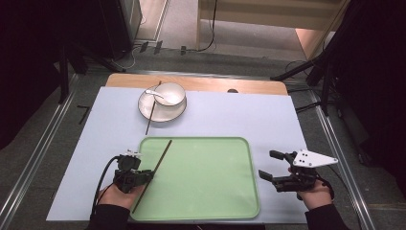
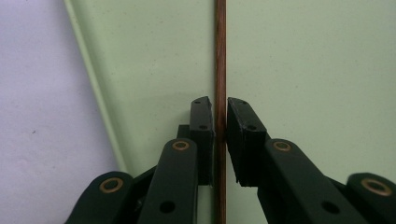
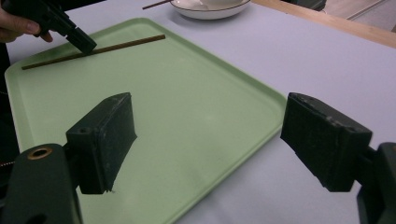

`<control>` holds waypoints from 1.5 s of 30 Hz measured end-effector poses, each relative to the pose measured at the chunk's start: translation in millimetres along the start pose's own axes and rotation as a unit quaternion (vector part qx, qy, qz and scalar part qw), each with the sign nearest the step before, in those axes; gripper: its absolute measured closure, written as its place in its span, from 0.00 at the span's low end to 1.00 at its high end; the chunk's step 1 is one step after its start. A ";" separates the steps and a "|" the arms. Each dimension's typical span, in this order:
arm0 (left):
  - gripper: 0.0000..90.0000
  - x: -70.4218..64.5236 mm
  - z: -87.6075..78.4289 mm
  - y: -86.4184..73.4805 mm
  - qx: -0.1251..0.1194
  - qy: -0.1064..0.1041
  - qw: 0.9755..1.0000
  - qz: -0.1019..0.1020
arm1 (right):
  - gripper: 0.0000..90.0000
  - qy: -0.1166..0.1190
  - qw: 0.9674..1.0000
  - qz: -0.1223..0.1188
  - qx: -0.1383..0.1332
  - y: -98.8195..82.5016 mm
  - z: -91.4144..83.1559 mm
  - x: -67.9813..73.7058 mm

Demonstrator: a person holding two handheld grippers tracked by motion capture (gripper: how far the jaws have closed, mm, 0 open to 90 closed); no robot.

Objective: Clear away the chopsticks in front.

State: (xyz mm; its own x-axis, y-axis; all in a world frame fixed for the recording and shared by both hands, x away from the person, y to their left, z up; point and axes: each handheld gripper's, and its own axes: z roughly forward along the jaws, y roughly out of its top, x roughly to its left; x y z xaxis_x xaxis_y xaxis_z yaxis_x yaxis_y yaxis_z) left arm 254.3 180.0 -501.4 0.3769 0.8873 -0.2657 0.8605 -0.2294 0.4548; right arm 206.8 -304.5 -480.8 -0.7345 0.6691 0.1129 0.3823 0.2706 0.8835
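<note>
Green tray [image 1: 206, 191] holds one chopstick [image 1: 158, 165]; bowl [image 1: 169, 93] holds spoon [image 1: 154, 93].

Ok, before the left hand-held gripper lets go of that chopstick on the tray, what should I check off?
1. Chopstick between the left hand-held gripper pads: ok.
2. Pads pressing on it: cannot tell; a slight gap shows on one side.
3. Chopstick over the green tray: ok.
4. Its near end inside the tray rim: not ok, it crosses the left edge in the high view.
5. Right hand-held gripper open, beside the tray: ok.
6. Second chopstick leaning on the plate: ok.
</note>
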 end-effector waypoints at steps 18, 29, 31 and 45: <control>0.52 18.3 -21.0 20.9 -0.041 -0.052 0.997 0.026 | 0.20 0.000 1.000 0.004 0.000 -1.6 -0.9 0.4; 0.37 32.8 -30.5 57.3 -0.063 -0.074 0.993 0.062 | 0.20 -0.009 1.000 0.009 -0.003 -3.5 -4.9 -0.1; 0.36 34.8 -31.9 67.0 -0.064 -0.073 0.993 0.064 | 0.20 -0.008 1.000 0.009 -0.004 -3.5 -5.0 0.1; 0.31 56.4 -33.2 121.2 -0.086 -0.054 0.992 0.070 | 0.20 -0.007 1.000 0.013 -0.003 -4.4 -5.5 -0.8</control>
State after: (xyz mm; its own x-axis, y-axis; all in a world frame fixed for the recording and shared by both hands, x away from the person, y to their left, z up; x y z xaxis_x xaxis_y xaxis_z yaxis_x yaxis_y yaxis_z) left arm 368.4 215.5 -433.1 0.5319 0.8009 -0.2751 0.7291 -0.2679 0.6298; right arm 202.6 -310.0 -482.2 -0.7171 0.6849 0.1290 0.3973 0.2496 0.8831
